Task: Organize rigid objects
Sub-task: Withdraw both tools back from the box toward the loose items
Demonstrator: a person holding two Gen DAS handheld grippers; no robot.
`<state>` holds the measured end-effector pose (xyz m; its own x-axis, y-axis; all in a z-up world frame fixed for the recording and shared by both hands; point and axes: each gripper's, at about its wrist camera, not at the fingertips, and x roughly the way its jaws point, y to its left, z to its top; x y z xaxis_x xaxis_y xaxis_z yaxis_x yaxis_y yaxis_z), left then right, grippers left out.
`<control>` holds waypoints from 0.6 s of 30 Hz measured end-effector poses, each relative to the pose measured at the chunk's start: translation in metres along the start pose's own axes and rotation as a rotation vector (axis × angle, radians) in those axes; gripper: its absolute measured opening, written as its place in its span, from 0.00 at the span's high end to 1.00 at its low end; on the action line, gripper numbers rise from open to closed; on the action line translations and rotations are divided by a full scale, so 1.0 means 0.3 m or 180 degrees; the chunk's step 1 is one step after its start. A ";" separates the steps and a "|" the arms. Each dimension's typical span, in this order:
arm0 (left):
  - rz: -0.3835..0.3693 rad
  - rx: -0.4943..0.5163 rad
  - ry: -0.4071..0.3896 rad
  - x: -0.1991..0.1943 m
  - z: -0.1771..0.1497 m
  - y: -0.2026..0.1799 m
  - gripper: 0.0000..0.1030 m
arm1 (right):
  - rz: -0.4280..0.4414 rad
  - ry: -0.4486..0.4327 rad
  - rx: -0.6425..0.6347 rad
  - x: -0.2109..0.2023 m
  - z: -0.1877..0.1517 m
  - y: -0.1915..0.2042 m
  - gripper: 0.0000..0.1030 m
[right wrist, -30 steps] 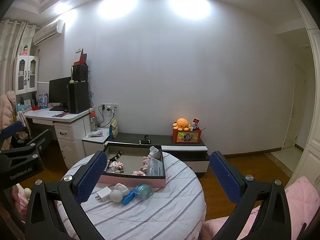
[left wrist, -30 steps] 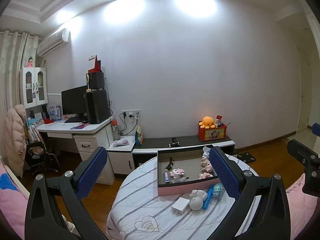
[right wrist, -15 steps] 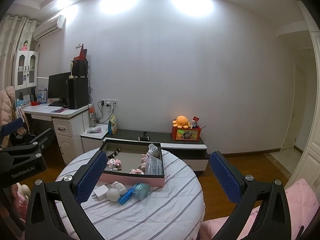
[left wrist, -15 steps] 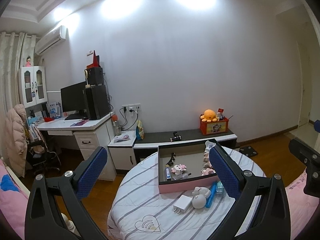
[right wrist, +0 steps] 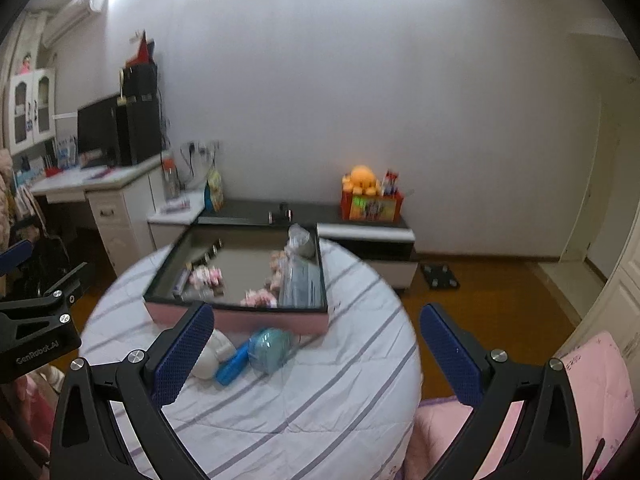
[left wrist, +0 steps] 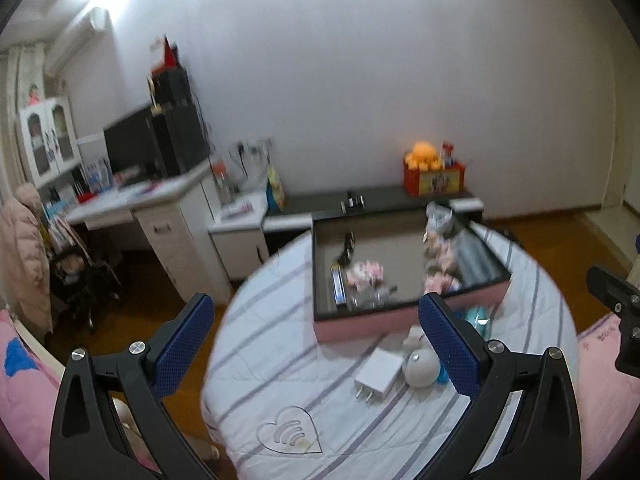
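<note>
A pink box [left wrist: 360, 327] [right wrist: 256, 322] with a dark rim stands on the round striped table [left wrist: 280, 380] [right wrist: 320, 400] and holds several small items. In front of it lie a white charger [left wrist: 380, 376], a white round object [left wrist: 420, 370] [right wrist: 210, 356], a blue stick [right wrist: 232, 366] and a teal round object [right wrist: 269, 350] [left wrist: 478, 316]. My left gripper [left wrist: 316, 348] hangs open above the table's near left side. My right gripper [right wrist: 318, 350] is open over the table's right part, nothing between its fingers. Both views are blurred.
A white desk [left wrist: 132, 204] with a monitor stands at the left, a low dark cabinet [right wrist: 304, 214] with an orange plush and red box [right wrist: 370, 200] along the wall. Pink bedding [left wrist: 20, 380] [right wrist: 592, 384] lies near both sides. Wooden floor [right wrist: 480, 304] surrounds the table.
Both grippers have tilted down and moved closer to the table; the box and loose items now sit higher and larger in both views. Both stay open.
</note>
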<state>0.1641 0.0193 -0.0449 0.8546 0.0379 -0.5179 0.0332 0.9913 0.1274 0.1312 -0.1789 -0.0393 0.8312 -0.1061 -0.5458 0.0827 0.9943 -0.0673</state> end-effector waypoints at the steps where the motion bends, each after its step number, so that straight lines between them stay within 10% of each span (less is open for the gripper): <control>1: 0.0002 0.0004 0.0104 0.044 -0.010 -0.003 0.00 | -0.0004 0.0084 0.0000 0.036 -0.005 0.003 0.00; 18: 0.0104 0.0282 0.0909 0.377 -0.170 -0.027 0.00 | 0.0137 0.1164 -0.0158 0.508 -0.112 0.123 0.00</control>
<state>0.2342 0.0220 -0.1476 0.6761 0.1161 -0.7276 0.0639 0.9745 0.2149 0.2424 -0.1587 -0.1531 0.5811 -0.0700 -0.8108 0.0178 0.9971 -0.0733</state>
